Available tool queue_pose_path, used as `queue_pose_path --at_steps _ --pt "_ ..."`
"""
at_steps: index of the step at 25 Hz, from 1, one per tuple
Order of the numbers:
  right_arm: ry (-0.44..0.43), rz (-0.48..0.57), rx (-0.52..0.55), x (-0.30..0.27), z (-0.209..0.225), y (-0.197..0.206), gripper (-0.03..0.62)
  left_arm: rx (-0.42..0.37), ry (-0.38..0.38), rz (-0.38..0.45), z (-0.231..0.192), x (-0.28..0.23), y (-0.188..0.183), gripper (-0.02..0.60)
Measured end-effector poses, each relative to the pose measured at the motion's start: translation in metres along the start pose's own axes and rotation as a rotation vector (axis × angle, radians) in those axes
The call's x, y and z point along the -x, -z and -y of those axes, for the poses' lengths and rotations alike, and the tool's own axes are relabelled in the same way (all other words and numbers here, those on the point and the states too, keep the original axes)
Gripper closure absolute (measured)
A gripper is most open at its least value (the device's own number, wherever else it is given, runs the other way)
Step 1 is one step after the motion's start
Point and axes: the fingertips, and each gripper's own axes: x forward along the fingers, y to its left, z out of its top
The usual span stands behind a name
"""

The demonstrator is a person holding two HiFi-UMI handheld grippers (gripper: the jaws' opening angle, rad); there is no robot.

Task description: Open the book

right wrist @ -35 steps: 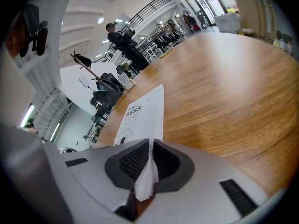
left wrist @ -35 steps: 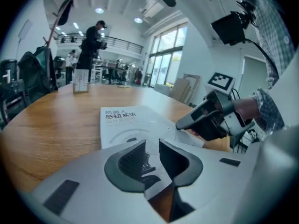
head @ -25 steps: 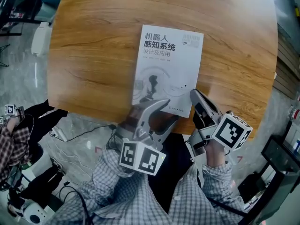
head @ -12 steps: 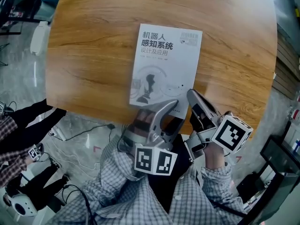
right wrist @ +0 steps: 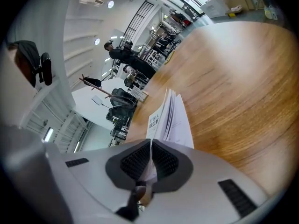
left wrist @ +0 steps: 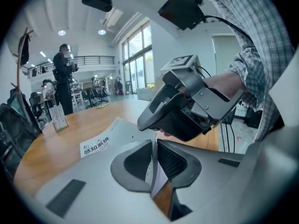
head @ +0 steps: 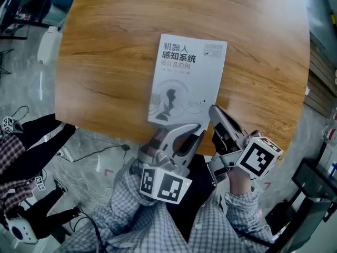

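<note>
Jaws of the left gripper (head: 190,128), just closed, and the right gripper (head: 215,112) are pinched on the near edge of one book (head: 189,78); both are pointed downward over the tabletop (head: 116,46).

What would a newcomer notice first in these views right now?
The white book on the wooden table, close to the person's side, stands out first. Both tools pinch its near edge. The left tool has just been closing and now clamps a thin sheet, while the right tool grips the right corner, with pages fanning apart beyond it.
</note>
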Motion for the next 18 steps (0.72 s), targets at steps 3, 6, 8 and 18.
queue_pose_path --at_steps 3,6,8,18 --pt "-0.017 0.003 0.027 0.000 -0.016 -0.002 0.568 0.061 0.004 0.028 -0.008 0.011 -0.007 0.537" --pt "-0.038 0.007 0.051 -0.001 -0.035 -0.006 0.568 0.098 -0.002 0.053 -0.016 0.023 -0.016 0.538" --pt "-0.048 0.007 0.063 -0.002 -0.046 -0.008 0.566 0.126 -0.005 0.070 -0.021 0.030 -0.020 0.538" --pt "-0.152 -0.026 0.159 -0.021 -0.110 -0.004 0.566 0.223 -0.052 0.198 -0.054 0.074 -0.032 0.540"
